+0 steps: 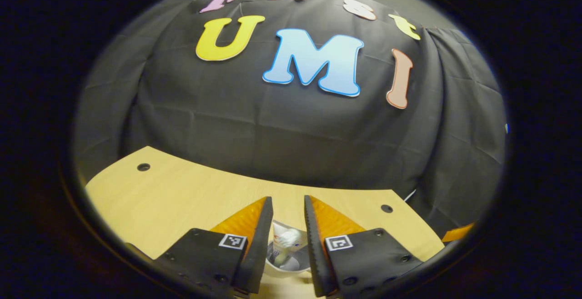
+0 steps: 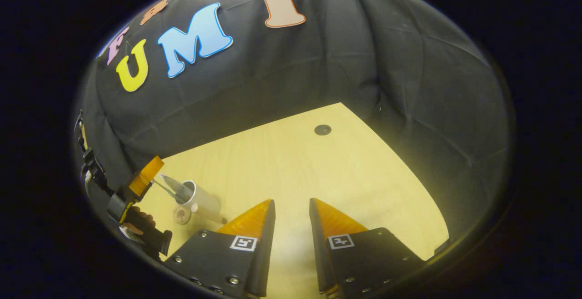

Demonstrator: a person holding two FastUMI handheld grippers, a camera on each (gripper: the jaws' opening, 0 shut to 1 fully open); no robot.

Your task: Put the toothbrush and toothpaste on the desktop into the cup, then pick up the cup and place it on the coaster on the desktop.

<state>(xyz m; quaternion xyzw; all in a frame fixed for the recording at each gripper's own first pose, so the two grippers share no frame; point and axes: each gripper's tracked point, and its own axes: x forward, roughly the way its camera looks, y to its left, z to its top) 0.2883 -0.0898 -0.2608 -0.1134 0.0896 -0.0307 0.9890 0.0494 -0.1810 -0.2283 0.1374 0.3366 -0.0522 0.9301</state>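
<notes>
Directly below the parted left tongs (image 1: 288, 244) stands the cup (image 1: 286, 262); right tongs (image 2: 292, 240) parted, empty.

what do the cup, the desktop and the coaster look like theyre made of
Cup: smooth white, faintly glossy, so ceramic or hard plastic; can't tell which.
Desktop: pale wood-grain surface with a soft sheen, probably laminate.
Coaster: small tan matte disc with a darker mark, perhaps wood or cork; too small to settle.

White cup (image 2: 202, 199); pale wood desktop (image 2: 318, 171)
</notes>
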